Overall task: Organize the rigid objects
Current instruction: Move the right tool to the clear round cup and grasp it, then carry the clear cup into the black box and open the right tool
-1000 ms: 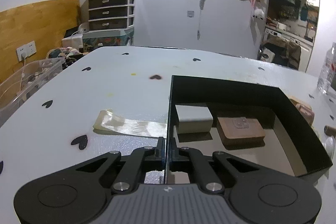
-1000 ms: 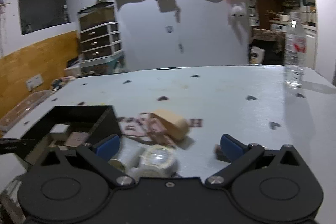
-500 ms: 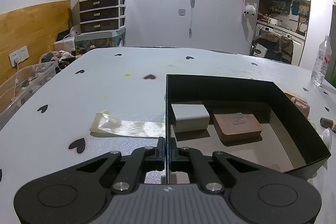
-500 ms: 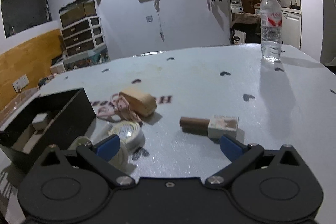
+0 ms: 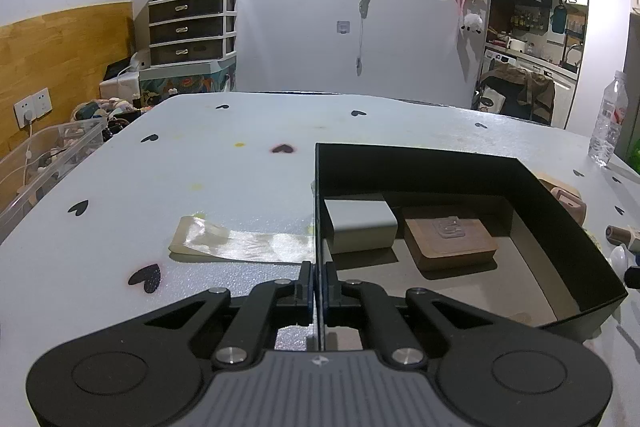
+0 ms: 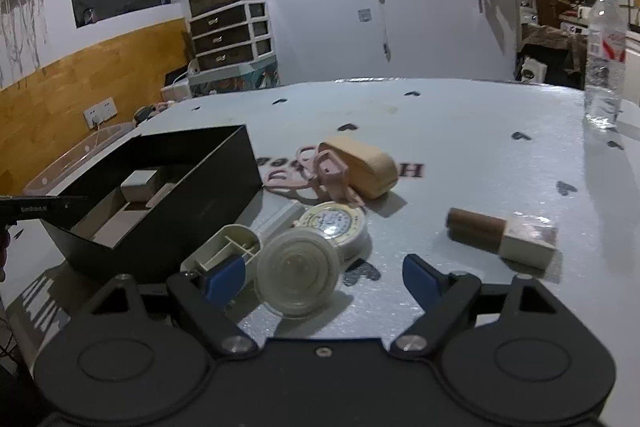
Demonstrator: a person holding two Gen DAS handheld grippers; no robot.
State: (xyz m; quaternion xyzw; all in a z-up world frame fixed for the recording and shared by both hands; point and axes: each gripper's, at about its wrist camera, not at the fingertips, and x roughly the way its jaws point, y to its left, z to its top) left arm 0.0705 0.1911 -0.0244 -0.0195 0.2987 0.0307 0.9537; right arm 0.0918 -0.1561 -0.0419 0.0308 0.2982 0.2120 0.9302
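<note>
Your left gripper [image 5: 319,285] is clenched on the near-left wall of the black box [image 5: 560,227], pinning it on the table. Your right gripper [image 6: 324,277] is unclenched and its jaws have just been narrowing; the round clear-lidded container [image 6: 298,277] sits between the blue pads [image 6: 224,279], but they don't press on it yet, nothing held.

Everything relative to the box: inside it, a grey block [image 5: 360,225] and a brown block [image 5: 450,241] side by side near the far wall. Outside, just beside its right wall, lie the round container, a round tin [image 6: 336,225] touching it, and an open white case [image 6: 226,247]. Further right is a tan pouch with pink clips [image 6: 360,167]; well apart to the right is a brown-and-white cylinder [image 6: 500,233].

Risks, my read: the container leans on the tin and the case, so closing off-centre could shove the neighbours or catch the case too. The smooth round lid may slip or pop out of the pads. Swinging it over could clip the box wall if your left grip lets go.

Surface: pale table [image 5: 200,167] with black heart marks, slightly pebbled, and a clear plastic strip [image 5: 240,243] left of the box. A water bottle [image 6: 604,67] stands far right. Room is dim, cluttered, with drawers [image 5: 188,31] behind.
</note>
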